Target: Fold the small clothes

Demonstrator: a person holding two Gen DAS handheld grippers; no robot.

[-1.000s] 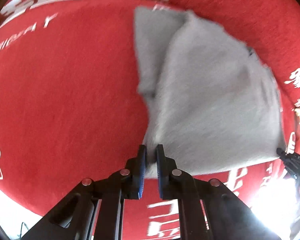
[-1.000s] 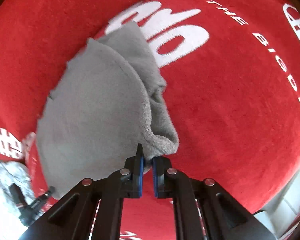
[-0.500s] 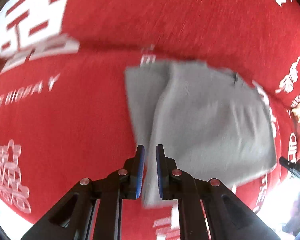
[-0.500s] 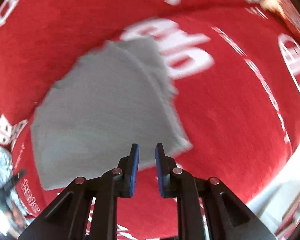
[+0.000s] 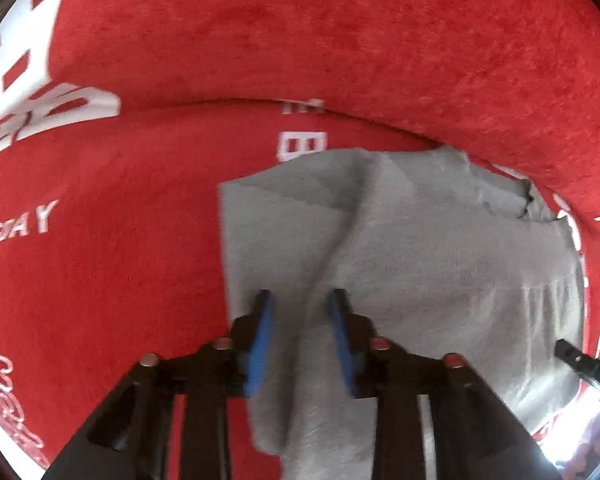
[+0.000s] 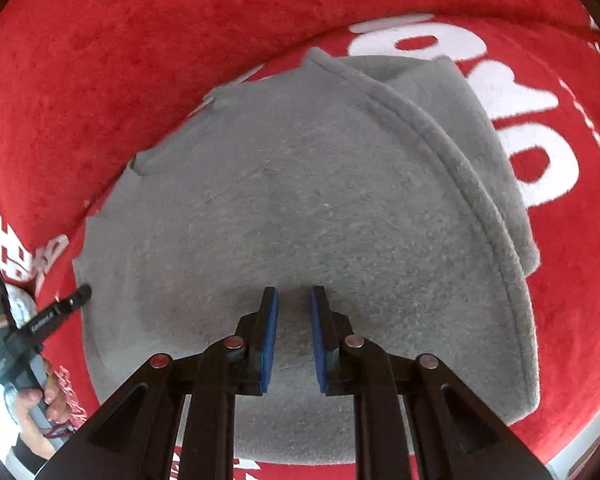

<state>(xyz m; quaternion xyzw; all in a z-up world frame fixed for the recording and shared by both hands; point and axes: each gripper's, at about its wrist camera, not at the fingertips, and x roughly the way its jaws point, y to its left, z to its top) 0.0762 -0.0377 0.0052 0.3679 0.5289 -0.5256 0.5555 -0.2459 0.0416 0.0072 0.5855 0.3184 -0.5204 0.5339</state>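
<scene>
while the grey garment (image 6: 308, 208) is lying folded and flat on the red cloth (image 5: 300, 40) with its white lettering, both grippers are hanging over it, pointing steeply down. the left gripper (image 5: 300, 300) is sitting over the garment's left part, just right of its left edge, where a soft ridge of fabric is running between the blue pads. its jaws have just been opening and are now standing moderately apart, the fabric lying beneath and between them but not being pinched. the right gripper (image 6: 294, 298) is hovering over the near middle of the garment, its jaws having just parted a little too, now showing a narrow gap with nothing being clamped in it; only flat grey fabric is showing below. a thick hem is curving along the garment's right side, with a second layer peeking out beyond it to the far right. in the right wrist view, a person's hand (image 6: 40, 396) is showing at the near left, gripping the handle of the other tool, whose black tip is reaching toward the garment's left edge.
</scene>
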